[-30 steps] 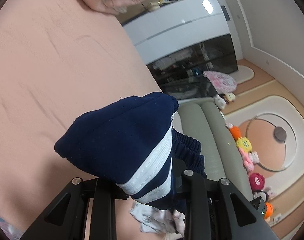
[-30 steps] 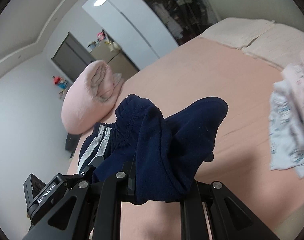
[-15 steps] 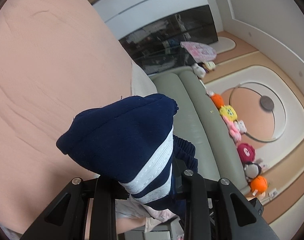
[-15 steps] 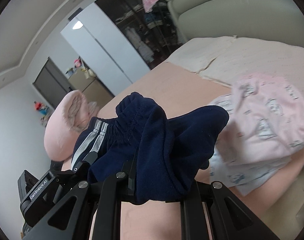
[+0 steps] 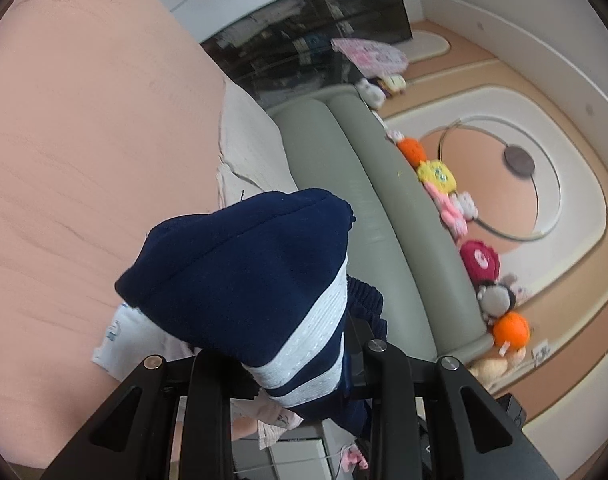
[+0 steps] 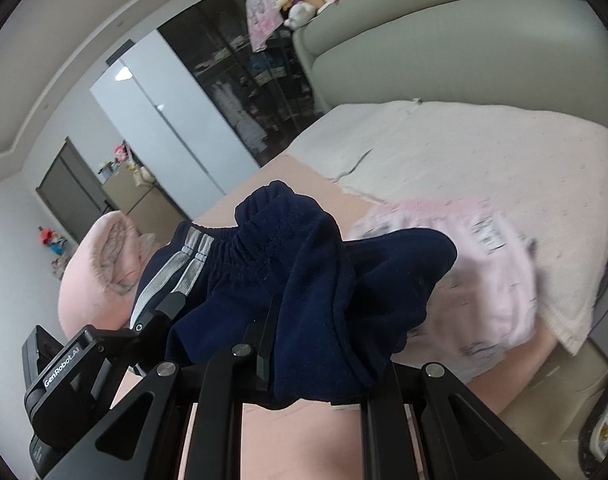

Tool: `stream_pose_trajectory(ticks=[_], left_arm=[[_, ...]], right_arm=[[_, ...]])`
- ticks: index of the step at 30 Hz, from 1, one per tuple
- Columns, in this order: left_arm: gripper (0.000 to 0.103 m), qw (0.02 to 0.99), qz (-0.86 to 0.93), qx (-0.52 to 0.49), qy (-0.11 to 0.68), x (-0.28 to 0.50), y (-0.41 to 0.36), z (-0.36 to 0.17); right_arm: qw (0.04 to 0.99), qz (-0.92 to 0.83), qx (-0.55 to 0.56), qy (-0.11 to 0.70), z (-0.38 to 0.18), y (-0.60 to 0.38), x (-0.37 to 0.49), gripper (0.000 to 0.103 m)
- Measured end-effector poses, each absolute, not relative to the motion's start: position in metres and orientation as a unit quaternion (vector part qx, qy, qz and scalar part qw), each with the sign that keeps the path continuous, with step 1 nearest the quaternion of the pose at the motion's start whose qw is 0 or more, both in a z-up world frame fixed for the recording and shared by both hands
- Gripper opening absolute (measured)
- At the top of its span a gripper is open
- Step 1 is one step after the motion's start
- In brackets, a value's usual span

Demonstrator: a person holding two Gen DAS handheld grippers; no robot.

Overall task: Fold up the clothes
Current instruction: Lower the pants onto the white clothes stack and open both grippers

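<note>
Bedroom setting: a bed covered by a salmon-pink sheet [image 5: 84, 152] fills the left of the left wrist view, with an off-white textured towel [image 6: 484, 152] laid across its far end against a grey-green padded headboard [image 5: 368, 208]. A row of plush toys [image 5: 456, 200] sits along the headboard top, and a dark glass-fronted wardrobe [image 6: 240, 76] stands behind. A rolled pink blanket [image 6: 100, 268] lies on the bed in the right wrist view. The item being handled is a pair of navy blue fleece trousers with 2 white side stripes [image 5: 256, 276], bunched into a thick folded bundle and held in the air over the bed. The fabric is soft and matte; the gathered elastic waistband and the 2 stripes run down toward the left gripper [image 5: 300, 364], which is clamped on the striped edge. The right gripper [image 6: 312, 360] is clamped on the plain navy side of the same bundle, the cloth draping over its fingers. Just below and beyond the trousers lies a stack of pale pink printed garments [image 6: 476, 276], resting on the sheet beside the towel.
</note>
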State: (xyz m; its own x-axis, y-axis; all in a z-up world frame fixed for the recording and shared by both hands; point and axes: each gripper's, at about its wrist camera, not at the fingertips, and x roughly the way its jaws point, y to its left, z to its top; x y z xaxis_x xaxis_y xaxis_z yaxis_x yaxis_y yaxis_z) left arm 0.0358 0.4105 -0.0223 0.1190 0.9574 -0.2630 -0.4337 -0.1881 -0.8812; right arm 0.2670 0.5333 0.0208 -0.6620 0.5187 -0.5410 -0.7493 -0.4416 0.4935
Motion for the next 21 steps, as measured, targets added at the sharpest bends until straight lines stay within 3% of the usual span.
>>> stream_pose_trajectory(ticks=[21], left_arm=[[0.024, 0.647, 0.564, -0.456, -0.237, 0.089, 0.479, 0.011]], right_arm=[[0.445, 0.833, -0.165, 0.285, 0.056, 0.575, 0.319, 0.013]])
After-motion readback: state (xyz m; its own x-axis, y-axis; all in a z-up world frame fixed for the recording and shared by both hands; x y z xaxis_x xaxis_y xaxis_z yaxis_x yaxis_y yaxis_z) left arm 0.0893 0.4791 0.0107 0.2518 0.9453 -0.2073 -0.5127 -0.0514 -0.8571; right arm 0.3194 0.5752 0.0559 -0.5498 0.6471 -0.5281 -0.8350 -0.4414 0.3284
